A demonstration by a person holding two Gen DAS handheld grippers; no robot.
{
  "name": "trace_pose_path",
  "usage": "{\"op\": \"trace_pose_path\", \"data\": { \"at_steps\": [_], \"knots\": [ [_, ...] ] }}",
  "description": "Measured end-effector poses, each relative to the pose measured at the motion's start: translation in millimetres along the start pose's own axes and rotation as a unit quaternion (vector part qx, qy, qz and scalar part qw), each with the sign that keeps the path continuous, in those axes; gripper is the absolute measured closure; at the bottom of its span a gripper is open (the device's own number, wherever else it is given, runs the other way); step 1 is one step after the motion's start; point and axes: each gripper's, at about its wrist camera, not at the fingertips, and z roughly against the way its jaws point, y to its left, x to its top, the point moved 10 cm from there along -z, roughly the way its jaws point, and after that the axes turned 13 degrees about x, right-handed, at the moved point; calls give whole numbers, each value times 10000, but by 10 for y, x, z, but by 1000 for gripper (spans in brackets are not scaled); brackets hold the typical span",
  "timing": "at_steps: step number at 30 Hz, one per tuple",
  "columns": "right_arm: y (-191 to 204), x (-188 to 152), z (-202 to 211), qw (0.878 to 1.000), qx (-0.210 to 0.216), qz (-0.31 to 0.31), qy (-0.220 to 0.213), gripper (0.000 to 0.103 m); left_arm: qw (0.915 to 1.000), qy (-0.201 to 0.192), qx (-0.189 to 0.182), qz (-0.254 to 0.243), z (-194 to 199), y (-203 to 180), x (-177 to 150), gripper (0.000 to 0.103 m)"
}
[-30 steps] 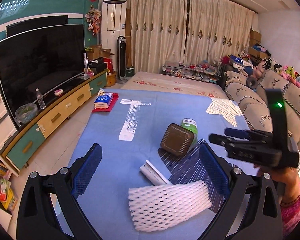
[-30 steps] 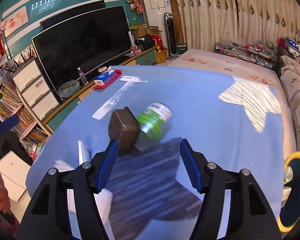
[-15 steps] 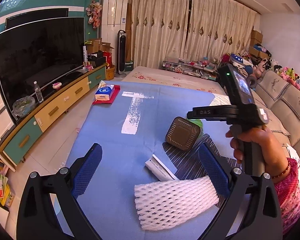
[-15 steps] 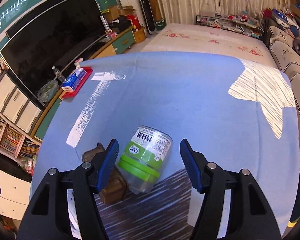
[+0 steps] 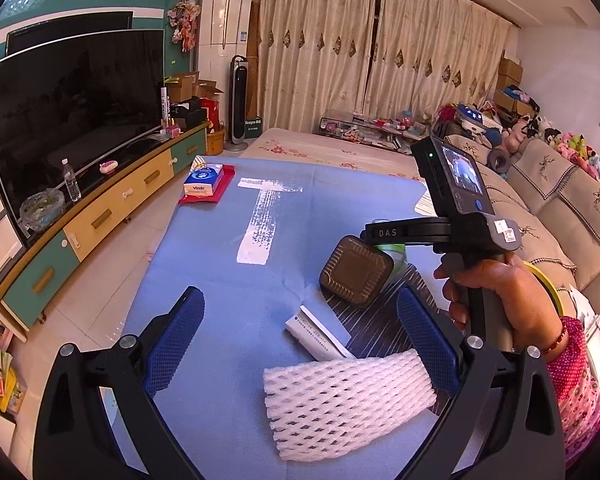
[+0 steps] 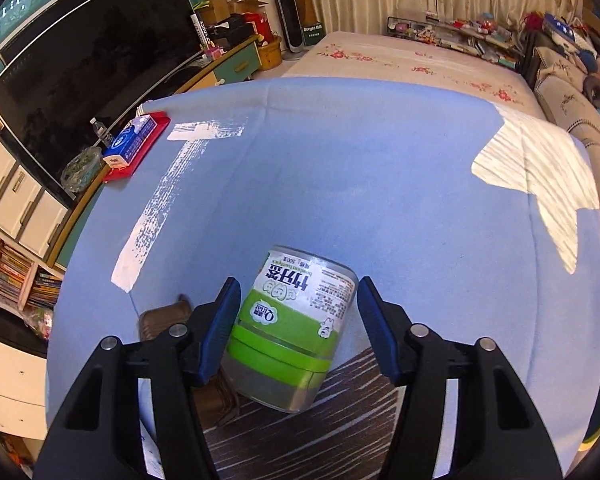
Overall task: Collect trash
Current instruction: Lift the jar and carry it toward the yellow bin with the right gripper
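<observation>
Right wrist view: the right gripper [image 6: 296,320] straddles the green-labelled jar [image 6: 290,324] lying on the blue cloth [image 6: 380,180], jaws closing, right pad not touching. Left gripper [image 5: 300,340] hovers wide open above the white foam net [image 5: 344,396].

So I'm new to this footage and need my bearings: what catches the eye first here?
The green-labelled jar lies on its side on the blue table, between the right gripper's closing jaws; the right-hand pad is still clear of it. Beside it sits a brown tray, and nearer the open left gripper a white foam net.
</observation>
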Motion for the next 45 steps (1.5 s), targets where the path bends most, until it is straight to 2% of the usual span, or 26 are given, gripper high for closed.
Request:
{"op": "trace_pose_path", "data": {
  "at_steps": [4, 11, 18, 26, 33, 41, 45],
  "knots": [
    [-20, -6, 129, 9999, 31, 73, -88, 50, 10000, -2, -13, -22, -9, -24, 6, 7],
    [-136, -34, 494, 9983, 410, -108, -402, 53, 9999, 10, -57, -102, -9, -126, -16, 7],
    [-136, -132, 822, 9958, 617, -51, -681, 53, 9998, 31, -111, -177, -23, -228, -21, 7],
    [-354, -257, 1185, 9929, 622, -176, -1001, 53, 9994, 48, -183, -289, -29, -356, -27, 7],
    [-939, -378, 1632, 9879, 336, -560, -1406, 53, 9986, 93, -258, -450, -71, -559, -34, 7],
    [-2021, -664, 2176, 9727, -498, -1312, -1847, 53, 9967, 195, -427, -664, -159, -863, -36, 7],
    [-2594, -895, 2287, 9628, -929, -1744, -1842, 53, 9955, 254, -528, -742, -189, -990, -36, 7]
  ]
}}
